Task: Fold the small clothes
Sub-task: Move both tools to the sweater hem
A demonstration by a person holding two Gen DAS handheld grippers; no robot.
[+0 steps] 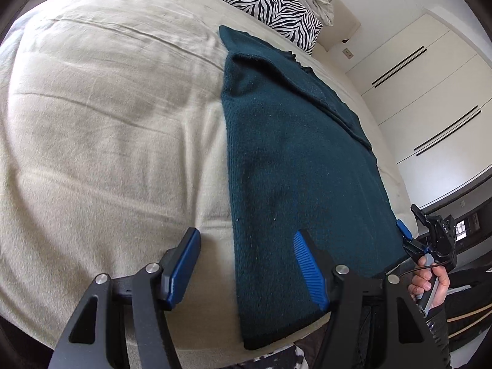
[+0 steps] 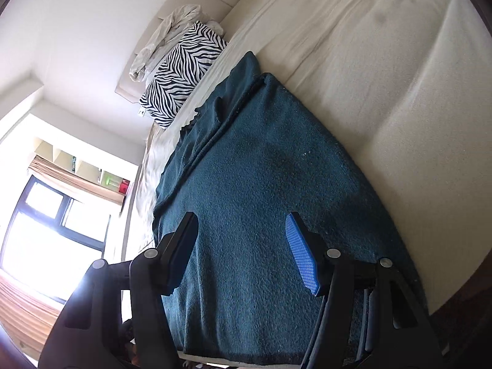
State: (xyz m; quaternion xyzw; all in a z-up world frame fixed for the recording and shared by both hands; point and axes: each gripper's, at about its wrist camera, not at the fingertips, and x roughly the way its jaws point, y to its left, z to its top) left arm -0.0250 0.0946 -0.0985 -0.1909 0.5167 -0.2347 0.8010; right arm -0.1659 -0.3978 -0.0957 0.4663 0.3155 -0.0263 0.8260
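A dark teal knitted garment [image 1: 292, 169] [image 2: 261, 200] lies flat on the cream bed cover [image 1: 107, 123], folded into a long strip with a sleeve laid over its far part. My left gripper [image 1: 246, 240] hovers open over the strip's near left edge; one pad is above the cover, the other above the knit. My right gripper [image 2: 243, 224] stands open over the near end of the garment, with nothing between its pads. In the left wrist view a hand [image 1: 430, 283] holds that right gripper at the strip's near right corner.
A zebra-print pillow [image 1: 270, 3] [image 2: 181, 70] lies at the head of the bed beside a crumpled pale cloth [image 2: 166, 37]. White wardrobe doors [image 1: 424, 92] stand past the bed's right side. A bright window [image 2: 46, 221] is on the left.
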